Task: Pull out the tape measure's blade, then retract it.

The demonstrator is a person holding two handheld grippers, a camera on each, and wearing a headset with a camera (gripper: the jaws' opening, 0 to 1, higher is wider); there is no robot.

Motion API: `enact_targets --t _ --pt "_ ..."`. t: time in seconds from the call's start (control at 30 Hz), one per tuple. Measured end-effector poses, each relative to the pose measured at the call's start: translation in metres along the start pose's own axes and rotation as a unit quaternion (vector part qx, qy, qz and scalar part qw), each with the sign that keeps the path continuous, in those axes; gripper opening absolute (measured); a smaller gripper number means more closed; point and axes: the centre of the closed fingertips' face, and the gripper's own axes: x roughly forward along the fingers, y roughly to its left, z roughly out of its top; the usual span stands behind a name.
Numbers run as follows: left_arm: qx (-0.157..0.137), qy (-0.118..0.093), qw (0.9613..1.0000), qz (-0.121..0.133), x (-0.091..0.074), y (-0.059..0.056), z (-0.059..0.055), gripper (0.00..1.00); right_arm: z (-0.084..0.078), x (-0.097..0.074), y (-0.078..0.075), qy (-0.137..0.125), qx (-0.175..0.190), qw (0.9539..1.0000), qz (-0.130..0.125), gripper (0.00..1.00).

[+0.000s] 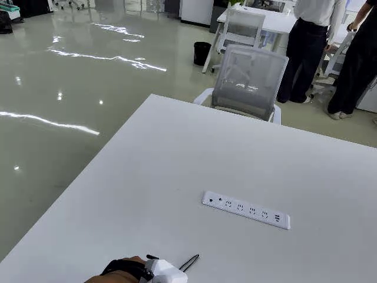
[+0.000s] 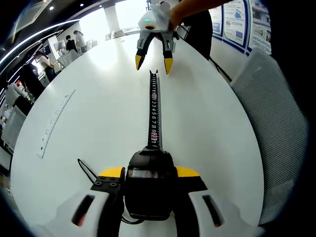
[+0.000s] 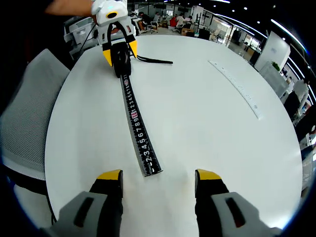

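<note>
Right gripper view reveals the blade (image 3: 137, 123) lying loose before the right tool (image 3: 159, 175).

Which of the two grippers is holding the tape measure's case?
The left gripper: its jaws clamp the tape measure case. The right gripper stands open at the blade's tip.

The only readable marks are numerals on the blade (image 3: 139, 126), which lies on the desk (image 3: 197, 108) just ahead of the right gripper (image 3: 159, 175). Black single digits run up to 9 away from that gripper, then comes a red-marked figure too small to read. Ahead of the left gripper (image 2: 150, 172), the tape measure (image 2: 149, 187) blade (image 2: 154, 111) shows 2 to 9. Posters (image 2: 237, 19) far beyond it are illegible.
</note>
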Motion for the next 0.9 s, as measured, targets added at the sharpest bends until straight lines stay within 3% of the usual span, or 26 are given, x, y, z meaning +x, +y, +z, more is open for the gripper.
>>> enact_targets --t 0.13,0.23,0.3,0.37,0.47,0.53,0.6,0.7,0.77,0.9 --pt "-0.007 -0.011 0.9999 0.001 0.001 0.002 -0.002 0.35 0.006 -0.013 -0.001 -0.041 0.058 0.9973 -0.02 0.72" --pt "-0.009 -0.015 0.9998 0.004 -0.002 0.001 0.002 0.35 0.0 -0.019 0.0 -0.044 0.072 0.9958 -0.034 0.81" --pt "-0.027 -0.021 0.9994 0.005 -0.001 0.001 0.001 0.38 -0.005 -0.023 0.002 -0.047 0.083 0.9946 -0.042 0.85" --pt "-0.037 -0.017 0.9992 0.007 -0.003 -0.001 -0.002 0.49 -0.01 -0.027 0.004 -0.047 0.092 0.9934 -0.049 0.87" --pt "-0.079 -0.044 0.9958 0.009 -0.004 -0.005 -0.004 0.67 -0.015 -0.031 0.006 -0.055 0.12 0.9899 -0.053 0.86" --pt "-0.095 -0.055 0.9937 0.026 -0.007 -0.001 -0.008 0.79 -0.017 -0.032 0.009 -0.059 0.131 0.988 -0.056 0.88" --pt "-0.117 -0.069 0.9898 0.043 -0.011 0.004 -0.009 0.88 -0.018 -0.033 0.01 -0.059 0.134 0.9875 -0.059 0.89" --pt "-0.168 -0.098 0.9784 0.071 -0.024 0.012 -0.014 0.94 -0.017 -0.036 0.011 -0.062 0.147 0.9848 -0.068 0.94" --pt "-0.184 -0.101 0.974 0.085 -0.03 0.015 -0.02 0.95 -0.014 -0.038 0.013 -0.067 0.145 0.9846 -0.07 0.96" --pt "-0.226 -0.115 0.9605 0.115 -0.048 0.022 -0.03 0.99 -0.01 -0.042 0.011 -0.075 0.152 0.9815 -0.089 1.0"
